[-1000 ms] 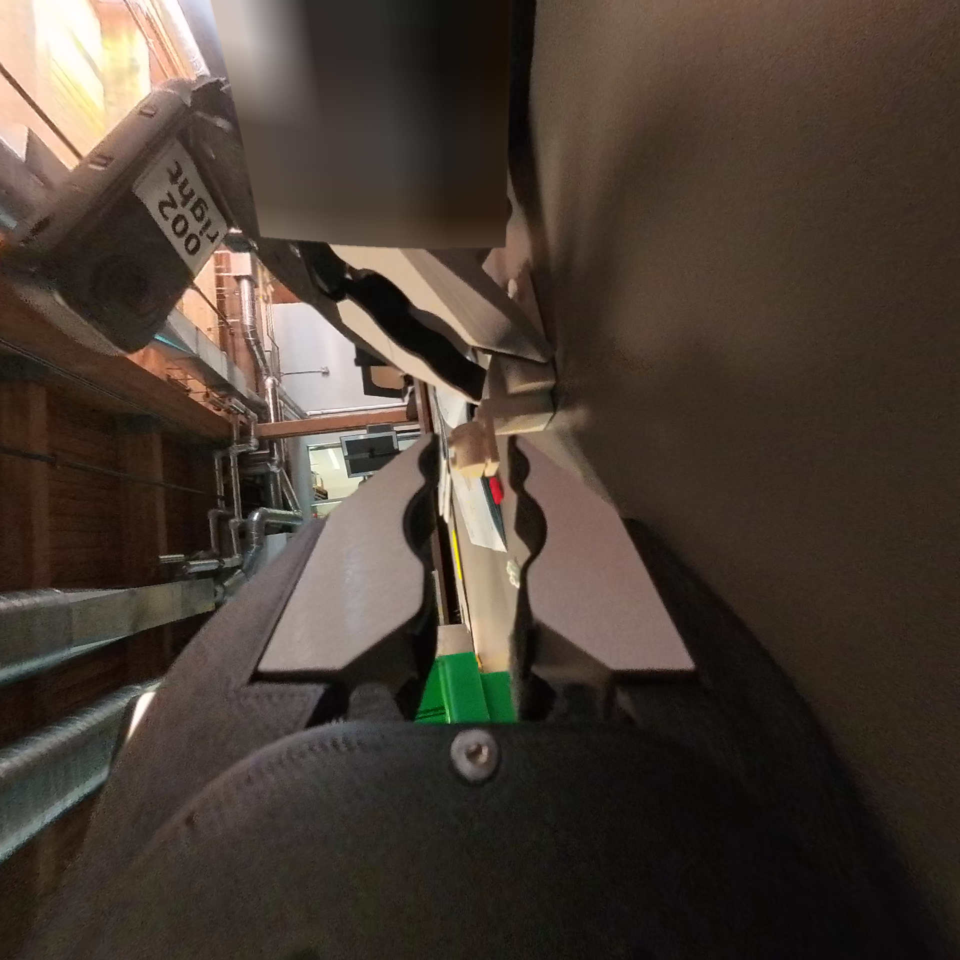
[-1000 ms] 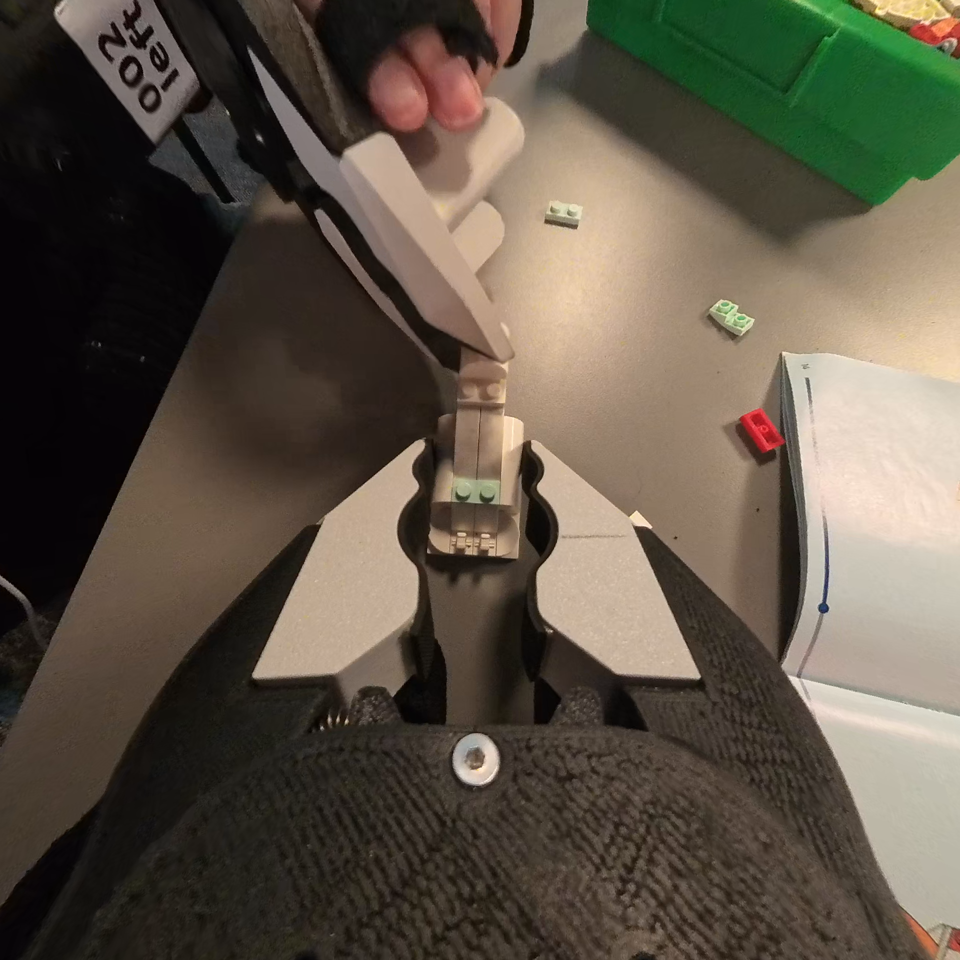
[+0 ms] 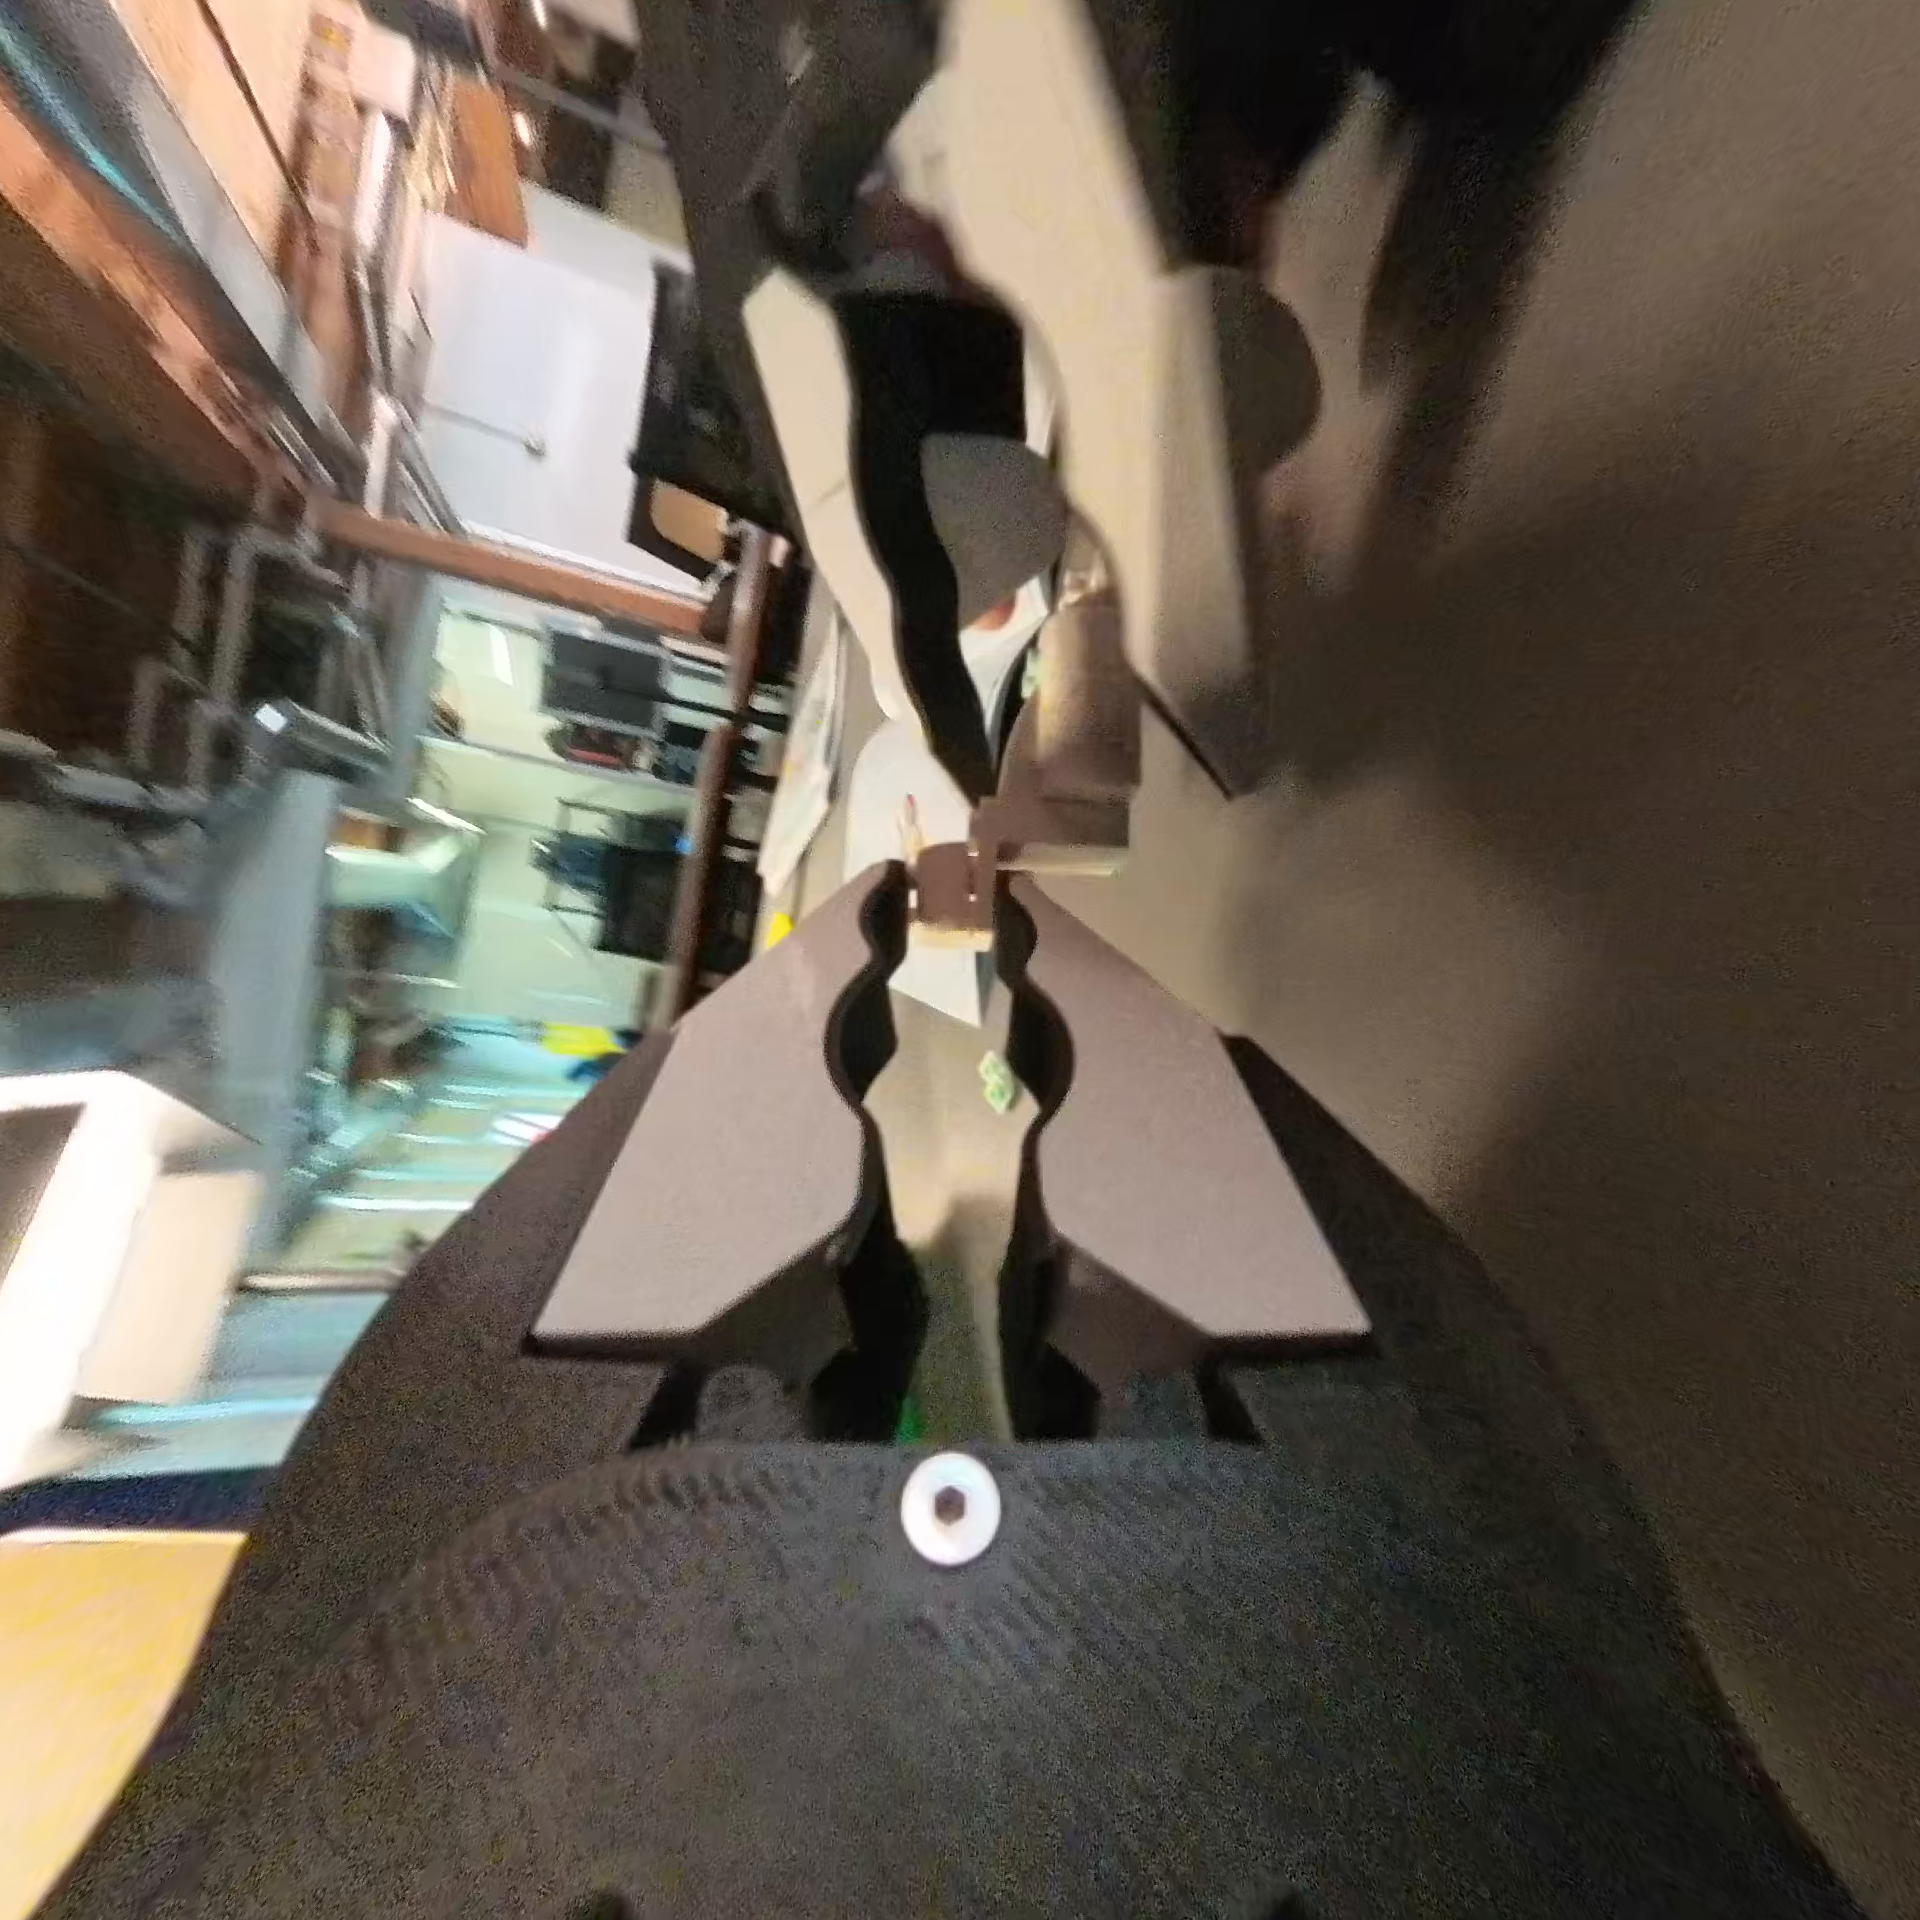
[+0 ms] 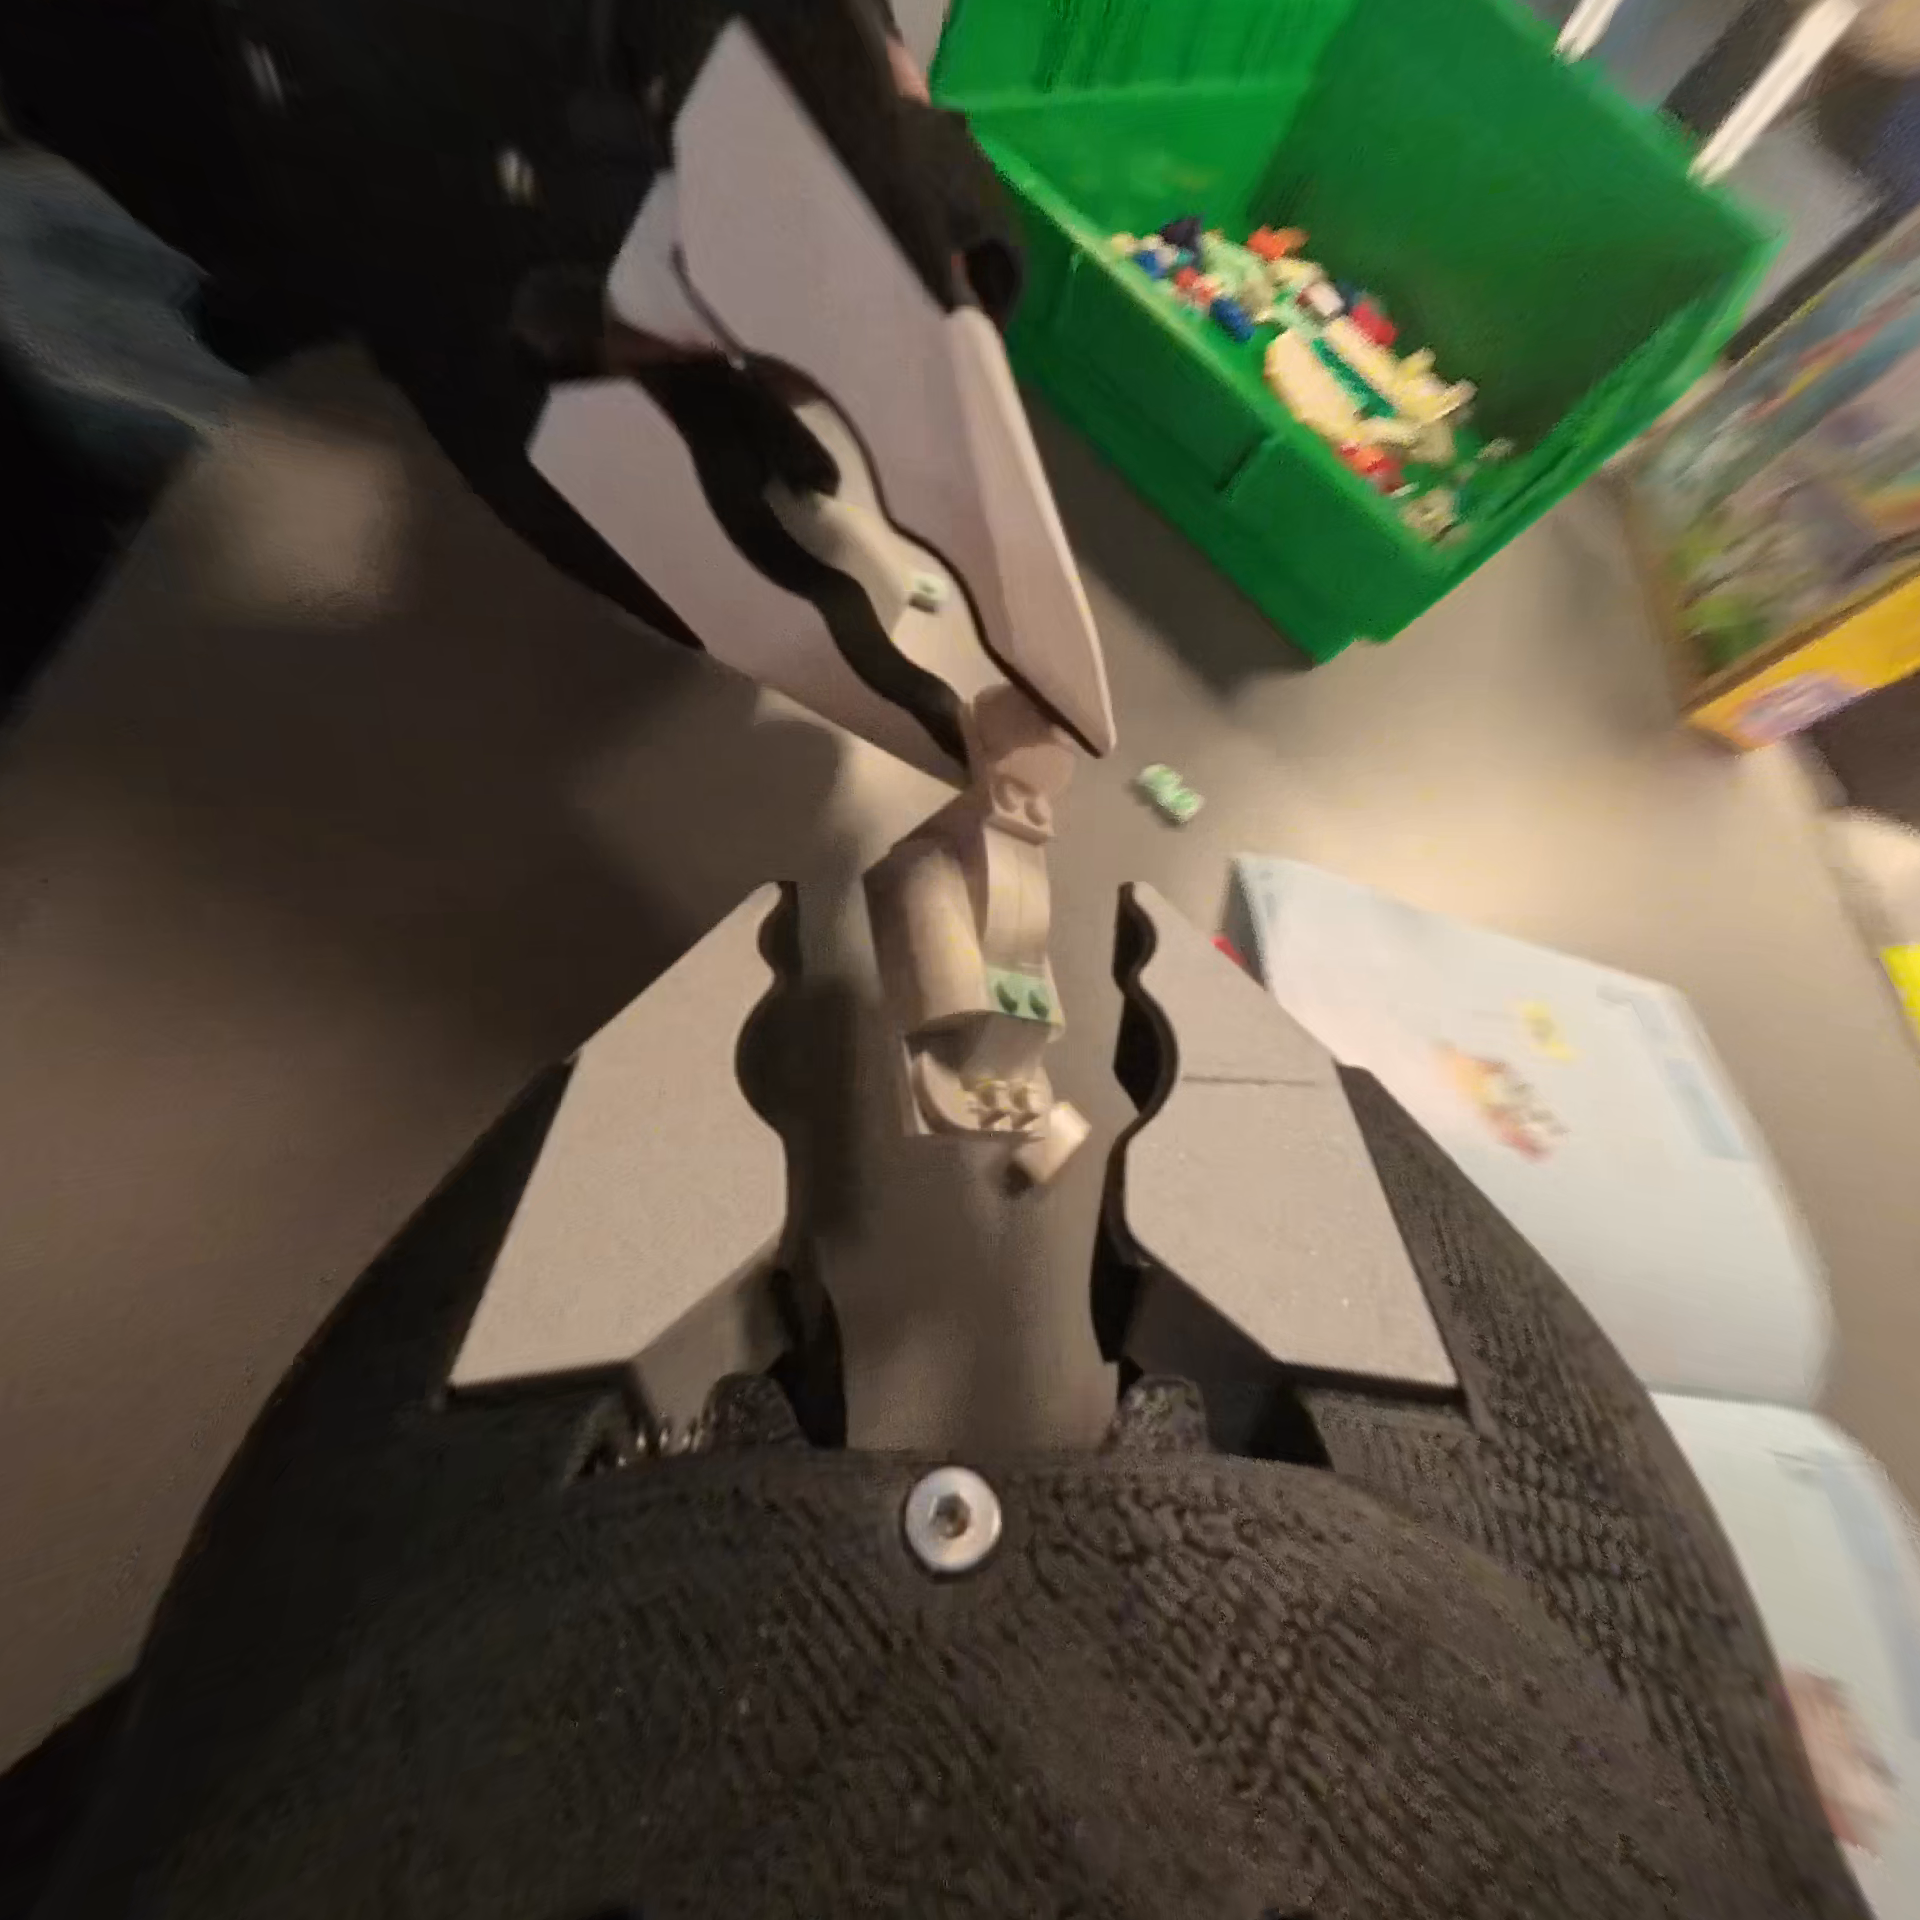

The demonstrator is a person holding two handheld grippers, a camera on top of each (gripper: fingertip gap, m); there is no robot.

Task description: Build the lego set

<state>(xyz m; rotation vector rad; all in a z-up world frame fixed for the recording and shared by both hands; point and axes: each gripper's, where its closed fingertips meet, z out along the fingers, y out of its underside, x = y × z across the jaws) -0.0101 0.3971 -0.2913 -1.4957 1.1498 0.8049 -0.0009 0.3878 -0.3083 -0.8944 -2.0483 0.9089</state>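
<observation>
Lego build (image 4: 971,966) hangs pinched at its top by left gripper (image 4: 1023,732); right gripper (image 4: 951,904) spread wide, touching nothing.

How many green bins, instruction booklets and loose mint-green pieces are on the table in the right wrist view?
green bin: 1
instruction booklet: 1
loose mint-green pieces: 2
Total: 4

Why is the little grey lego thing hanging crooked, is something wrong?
It does look odd. The grey lego model hangs tilted, pinched only at its top end by the left gripper. The right gripper is open around it, not touching. A small pale piece at its bottom sticks out askew. Blur hides whether it is loose.
</observation>
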